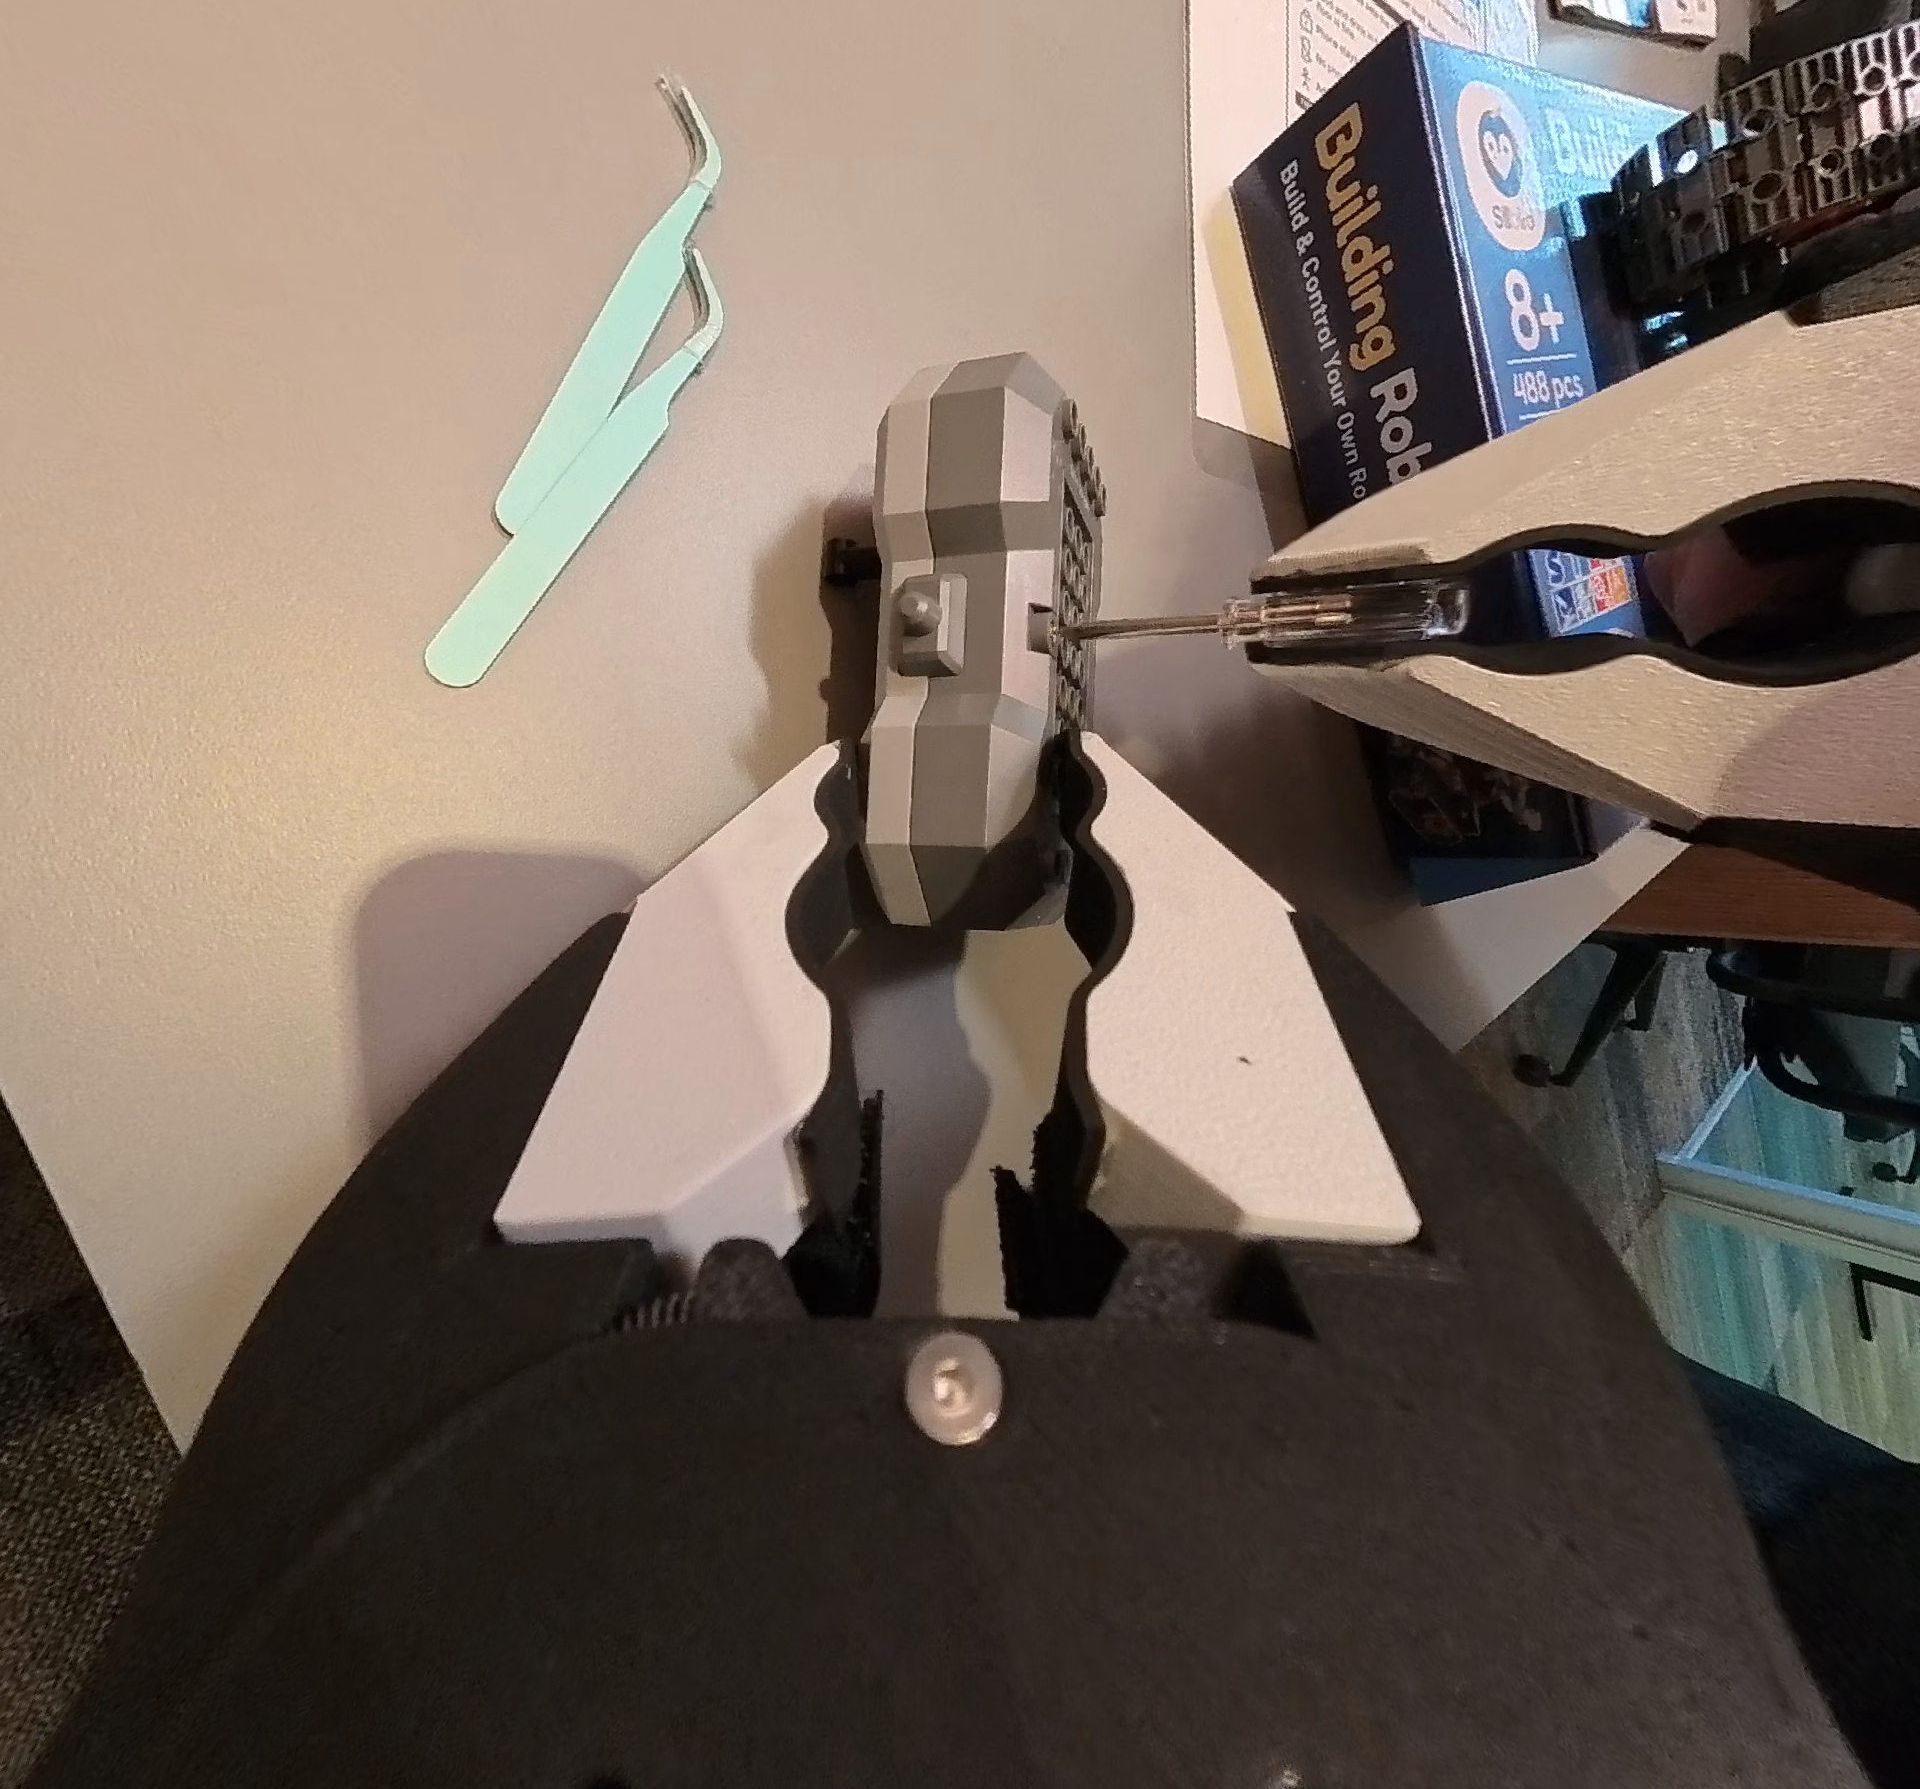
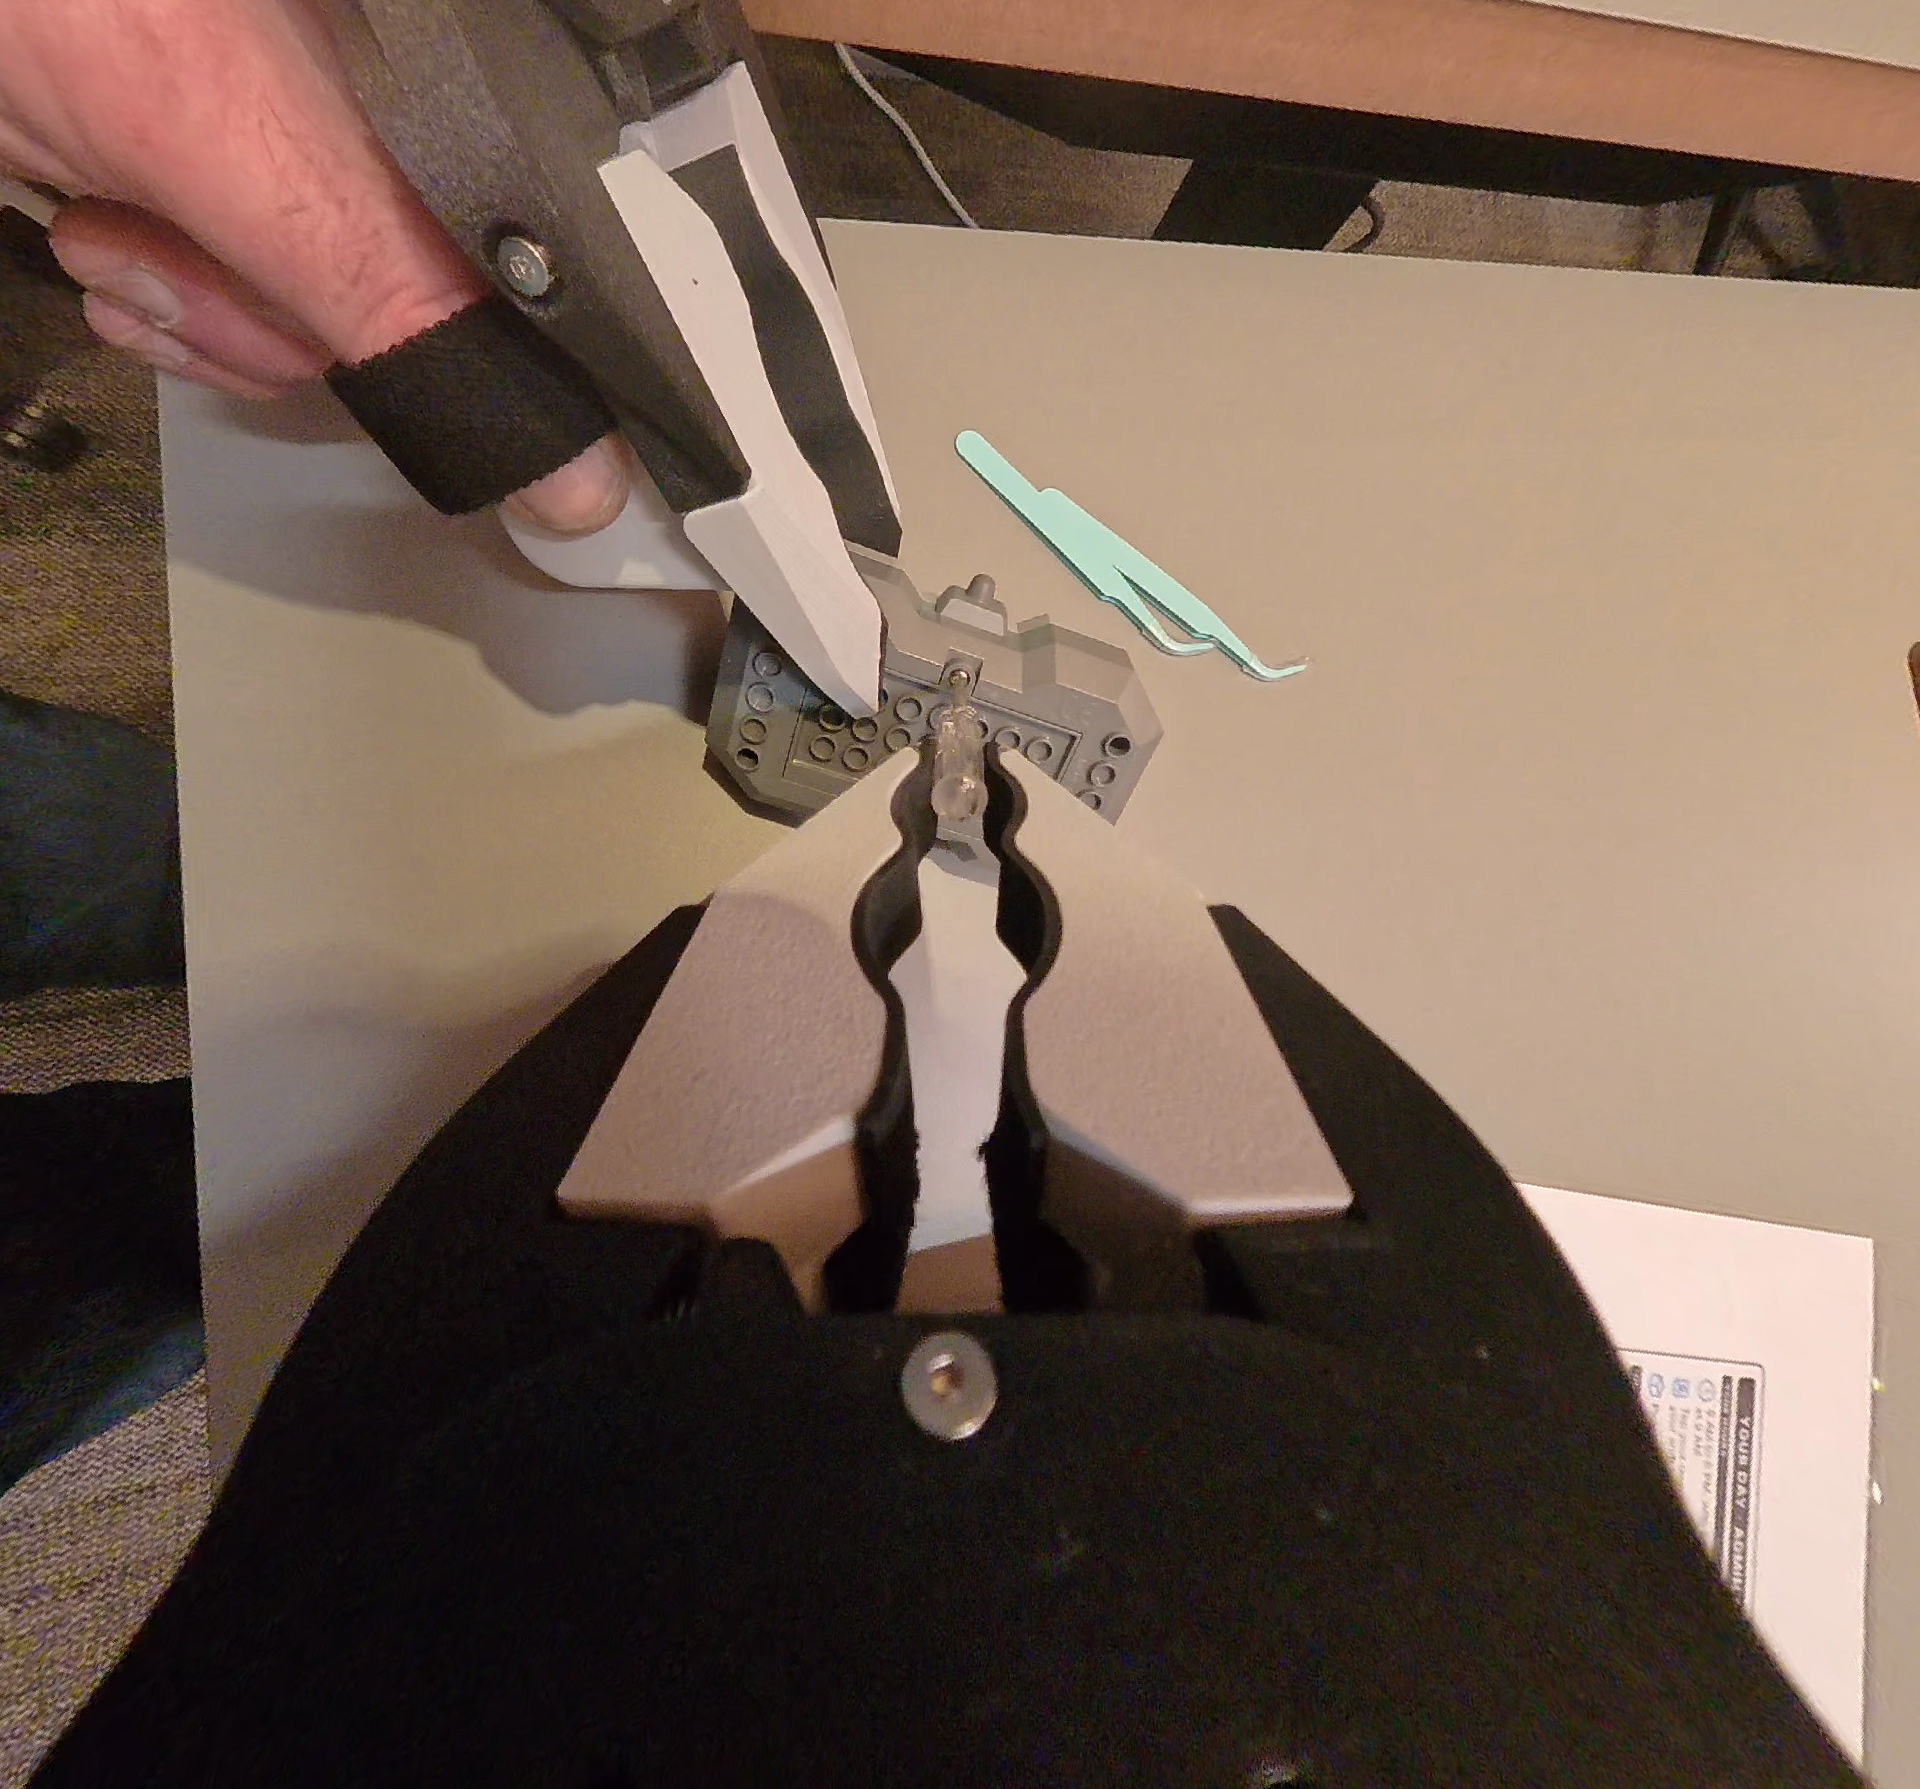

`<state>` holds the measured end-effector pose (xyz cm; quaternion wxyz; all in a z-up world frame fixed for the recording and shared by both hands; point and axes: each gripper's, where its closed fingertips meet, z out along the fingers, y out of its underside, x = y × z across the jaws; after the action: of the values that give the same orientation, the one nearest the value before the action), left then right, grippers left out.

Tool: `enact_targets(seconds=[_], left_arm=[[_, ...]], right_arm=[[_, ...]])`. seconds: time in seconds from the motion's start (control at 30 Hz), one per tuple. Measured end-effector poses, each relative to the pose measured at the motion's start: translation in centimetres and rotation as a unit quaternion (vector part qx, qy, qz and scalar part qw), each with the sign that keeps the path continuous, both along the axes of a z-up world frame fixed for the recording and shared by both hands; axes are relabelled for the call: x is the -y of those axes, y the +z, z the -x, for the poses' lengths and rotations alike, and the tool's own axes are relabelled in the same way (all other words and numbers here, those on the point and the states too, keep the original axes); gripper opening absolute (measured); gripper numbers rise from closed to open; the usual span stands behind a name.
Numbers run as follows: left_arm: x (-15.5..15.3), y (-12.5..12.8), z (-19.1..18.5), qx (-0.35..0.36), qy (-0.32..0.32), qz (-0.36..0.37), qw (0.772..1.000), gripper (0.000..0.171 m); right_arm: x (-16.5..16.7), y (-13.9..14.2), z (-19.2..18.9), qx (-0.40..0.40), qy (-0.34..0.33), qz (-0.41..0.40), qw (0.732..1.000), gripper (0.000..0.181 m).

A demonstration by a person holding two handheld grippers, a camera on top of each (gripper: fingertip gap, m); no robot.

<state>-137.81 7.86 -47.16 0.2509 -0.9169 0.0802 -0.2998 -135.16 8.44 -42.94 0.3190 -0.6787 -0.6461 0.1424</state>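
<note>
My left gripper (image 1: 966, 752) is shut on the lower end of a grey brick-built block (image 1: 956, 534) and holds it upright above the beige tabletop (image 1: 312, 181). The block has a dark studded plate on its right side. My right gripper (image 1: 1262, 619) comes in from the right, shut on a small clear-handled screwdriver (image 1: 1309, 619). The screwdriver's metal tip touches the block's side. In the right wrist view my right gripper (image 2: 954, 760) grips the screwdriver (image 2: 956, 783), pointed at a small screw on the block (image 2: 1070, 674). The left gripper (image 2: 873, 622), held by a hand (image 2: 208, 129), clamps the block from the upper left.
Two mint-green tweezers (image 1: 582, 451) lie on the table left of the block and also show in the right wrist view (image 2: 1122, 565). A blue building-kit box (image 1: 1455, 285) and a black tracked brick model (image 1: 1766, 170) stand at the right. A printed white sheet (image 2: 1714, 1324) lies near the table edge. Left tips to right tips: about 5 cm. The black tracked brick model (image 1: 1766, 170) is about equally far from each gripper, around 25 cm.
</note>
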Motion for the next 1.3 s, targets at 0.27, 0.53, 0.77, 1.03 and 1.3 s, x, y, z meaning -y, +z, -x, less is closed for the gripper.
enact_targets(seconds=[0.27, 0.53, 0.77, 1.03, 1.3], left_arm=[[-0.01, -0.01, -0.02, 0.001, -0.001, 0.001, 1.000, 0.035], [-0.03, -0.02, -0.04, 0.001, 0.000, -0.002, 1.000, 0.035], [0.02, -0.03, -0.07, -0.002, 0.010, -0.004, 1.000, 0.035], [0.06, -0.05, -0.09, -0.009, 0.019, -0.008, 1.000, 0.035], [0.05, -0.07, -0.12, -0.016, 0.026, -0.012, 0.999, 0.035]], right_arm=[[0.06, -0.06, 0.01, 0.001, 0.005, -0.002, 1.000, 0.005], [0.06, -0.02, -0.03, 0.001, 0.009, 0.011, 1.000, 0.005], [0.13, -0.02, 0.04, -0.035, -0.085, 0.099, 0.991, 0.005], [0.26, 0.01, 0.05, -0.085, -0.207, 0.206, 0.953, 0.005], [0.60, -0.23, -0.14, -0.241, -0.429, 0.446, 0.748, 0.005]])
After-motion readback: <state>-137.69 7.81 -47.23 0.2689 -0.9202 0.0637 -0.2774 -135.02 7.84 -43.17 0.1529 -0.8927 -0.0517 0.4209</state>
